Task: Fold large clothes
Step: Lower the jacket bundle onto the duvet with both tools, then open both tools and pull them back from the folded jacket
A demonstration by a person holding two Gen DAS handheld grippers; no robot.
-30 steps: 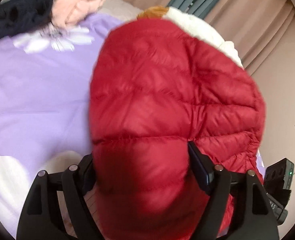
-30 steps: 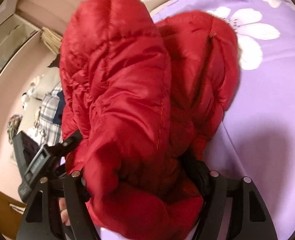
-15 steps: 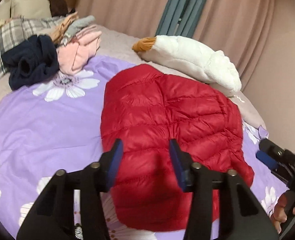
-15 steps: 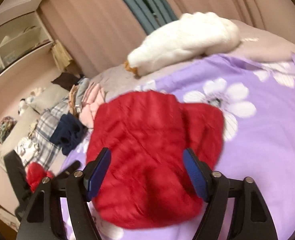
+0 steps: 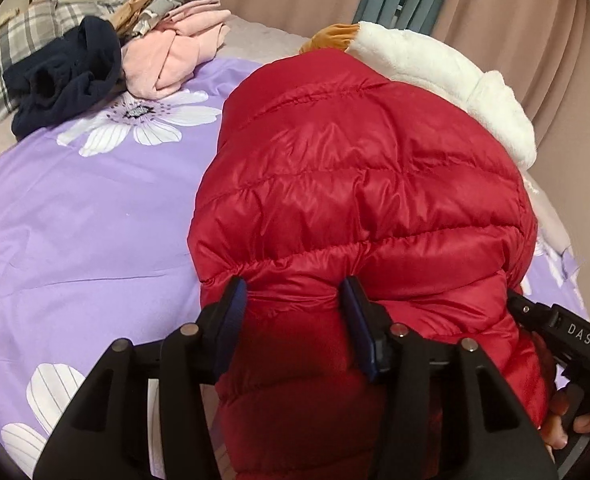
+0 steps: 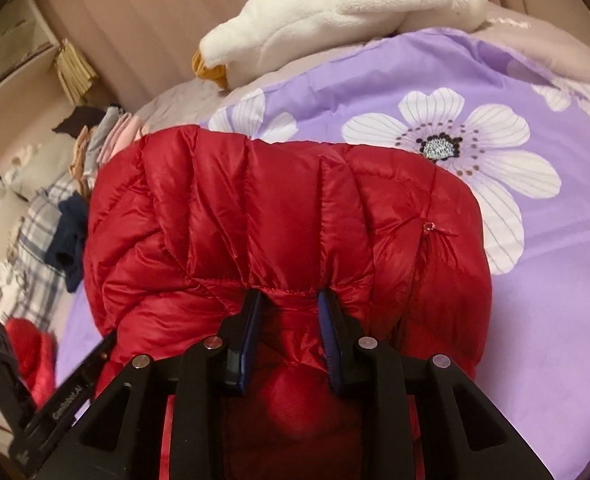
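Both the left gripper and the right gripper, jaws just closing, pinch the red jacket over the purple bedsheet.

The jacket lies on the bed, plush toy behind it, clothes pile far left.

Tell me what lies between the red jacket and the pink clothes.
Only bare purple bedsheet with a white flower print lies between the red jacket and the pink clothes, seen in the left wrist view.
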